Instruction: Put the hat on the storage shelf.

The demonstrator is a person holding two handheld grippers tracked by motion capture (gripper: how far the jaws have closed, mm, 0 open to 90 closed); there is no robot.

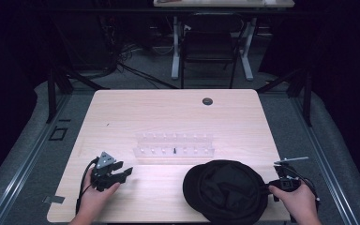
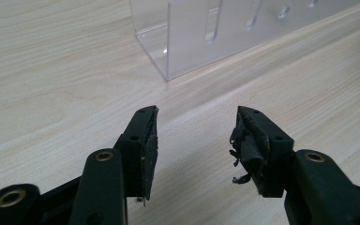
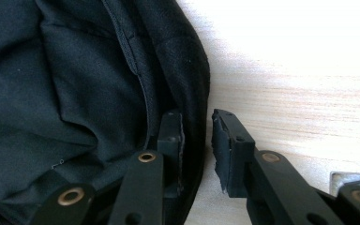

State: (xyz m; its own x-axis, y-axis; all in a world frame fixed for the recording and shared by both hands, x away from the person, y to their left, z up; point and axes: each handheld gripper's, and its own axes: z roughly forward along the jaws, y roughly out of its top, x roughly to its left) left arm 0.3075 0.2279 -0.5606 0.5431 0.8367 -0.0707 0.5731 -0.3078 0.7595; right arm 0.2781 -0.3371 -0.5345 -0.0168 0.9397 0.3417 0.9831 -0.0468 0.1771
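The black hat (image 1: 225,190) lies on the table (image 1: 168,112), near the front edge and on the near side of the clear rack (image 1: 173,145). That puts it close to the person, so it is easy to reach.

The right gripper (image 1: 273,186) is at the hat's right edge. One jaw sits inside the hat and the other sits outside, with the rim (image 3: 198,98) between them. The pads are close to the cloth, but a thin gap shows on the outer side, so it looks like the rim is not pinched tight yet. My guess is the person wants to grab the hat by its rim.

The left gripper (image 1: 122,174) rests on the table, well to the left of the hat. Its jaws stand apart with nothing between them. It seems to be waiting.

The high view gives the whole hat and both hands (image 1: 96,197). The right gripper view gives the seams inside the hat and the rim between the pads. The left gripper view gives the rack's corner (image 2: 168,70) up close, plus a torn pad (image 2: 246,150).
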